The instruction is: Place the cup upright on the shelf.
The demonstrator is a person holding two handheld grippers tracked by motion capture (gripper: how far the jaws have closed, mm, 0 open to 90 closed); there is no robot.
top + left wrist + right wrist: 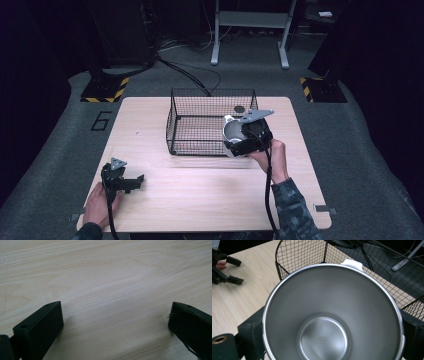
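Observation:
A steel bowl [332, 315] with a white tab on its rim is clamped between the black jaws of my right gripper [239, 136], and I look straight into its empty inside. In the high view the bowl [232, 130] is held up at the near right corner of the black wire basket [200, 107]. My left gripper [135, 182] rests on the table's near left part, jaws wide open with bare wood between them [115, 322]. In the right gripper view the left gripper [227, 270] lies far off at the top left.
The light wooden table [200, 195] carries the basket in its far middle; a small dark round thing [239, 109] lies inside it. Beyond the table's far edge are grey floor, cables, a metal stand [250, 30] and yellow-black striped bases [102, 90].

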